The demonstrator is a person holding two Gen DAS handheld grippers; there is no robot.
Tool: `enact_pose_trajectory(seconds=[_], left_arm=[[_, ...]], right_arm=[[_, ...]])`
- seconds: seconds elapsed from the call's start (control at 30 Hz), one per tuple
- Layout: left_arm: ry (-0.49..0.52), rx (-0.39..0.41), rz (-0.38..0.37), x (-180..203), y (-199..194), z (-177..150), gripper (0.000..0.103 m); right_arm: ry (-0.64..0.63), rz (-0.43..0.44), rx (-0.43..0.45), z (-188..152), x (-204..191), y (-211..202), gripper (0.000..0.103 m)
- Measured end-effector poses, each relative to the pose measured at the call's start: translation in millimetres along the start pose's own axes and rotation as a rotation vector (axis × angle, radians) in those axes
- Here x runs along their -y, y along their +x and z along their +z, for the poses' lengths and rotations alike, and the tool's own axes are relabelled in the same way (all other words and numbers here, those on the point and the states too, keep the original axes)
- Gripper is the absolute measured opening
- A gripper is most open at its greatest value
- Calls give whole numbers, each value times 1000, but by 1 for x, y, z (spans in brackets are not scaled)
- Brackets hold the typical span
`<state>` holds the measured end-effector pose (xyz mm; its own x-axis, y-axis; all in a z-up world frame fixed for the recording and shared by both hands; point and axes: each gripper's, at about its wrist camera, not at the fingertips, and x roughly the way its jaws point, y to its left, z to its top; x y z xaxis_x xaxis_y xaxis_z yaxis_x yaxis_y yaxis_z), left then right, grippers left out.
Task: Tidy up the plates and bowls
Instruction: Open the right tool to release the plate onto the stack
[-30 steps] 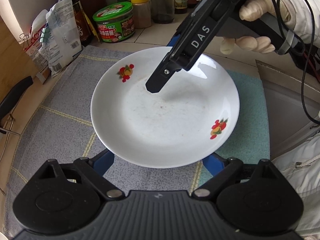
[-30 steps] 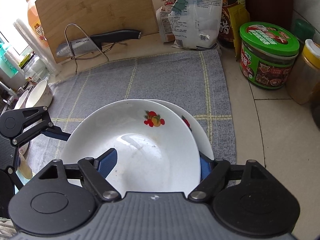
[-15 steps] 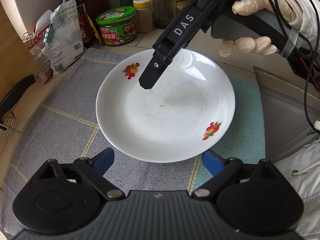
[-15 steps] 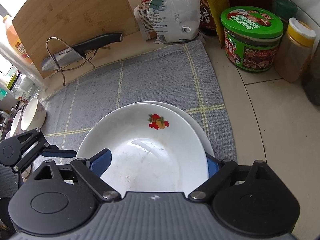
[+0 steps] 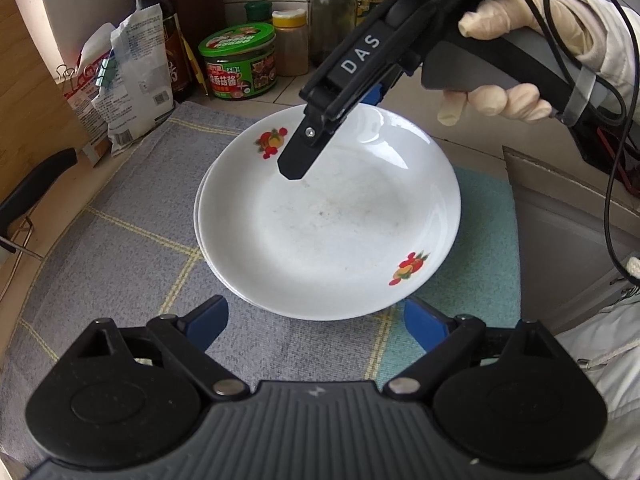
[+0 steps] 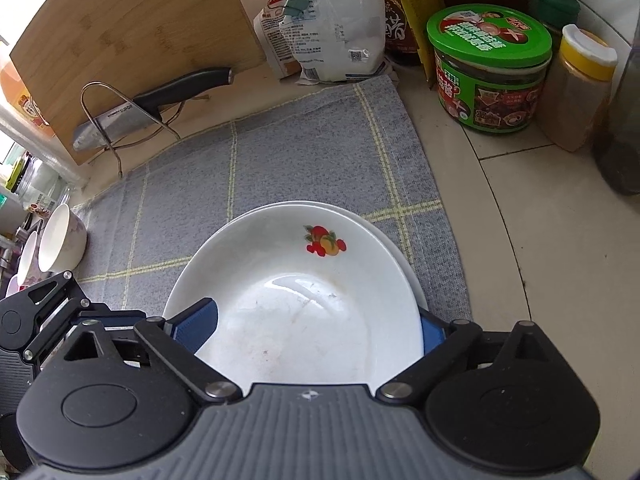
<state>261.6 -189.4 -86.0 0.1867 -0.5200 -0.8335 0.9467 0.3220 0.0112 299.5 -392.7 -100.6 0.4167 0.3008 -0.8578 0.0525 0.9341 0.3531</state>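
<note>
Left wrist view: a white plate (image 5: pixel 332 224) sits stacked on a second plate (image 5: pixel 202 236) on the gray cloth (image 5: pixel 120 240). Right gripper (image 5: pixel 296 164) hangs over its far rim, jaws just spreading, released around the rim. Left gripper (image 5: pixel 316 320) stands open at the near rim, not touching. Far off stand a green jar (image 5: pixel 238 66), bottles (image 5: pixel 332 8) and a bag (image 5: pixel 132 80); a knife (image 6: pixel 152 104) lies at the far left.
</note>
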Motion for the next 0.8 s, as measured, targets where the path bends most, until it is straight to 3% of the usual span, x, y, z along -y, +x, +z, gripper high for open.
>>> enact_pose_trajectory(seconds=[0.33, 0.8], left_arm=[[-17, 16, -27, 4, 3, 1, 95], [-12, 47, -18, 6, 1, 1, 96]], right_arm=[[30, -3, 1, -5, 3, -7, 100], [-3, -105, -72, -6, -6, -13, 103]])
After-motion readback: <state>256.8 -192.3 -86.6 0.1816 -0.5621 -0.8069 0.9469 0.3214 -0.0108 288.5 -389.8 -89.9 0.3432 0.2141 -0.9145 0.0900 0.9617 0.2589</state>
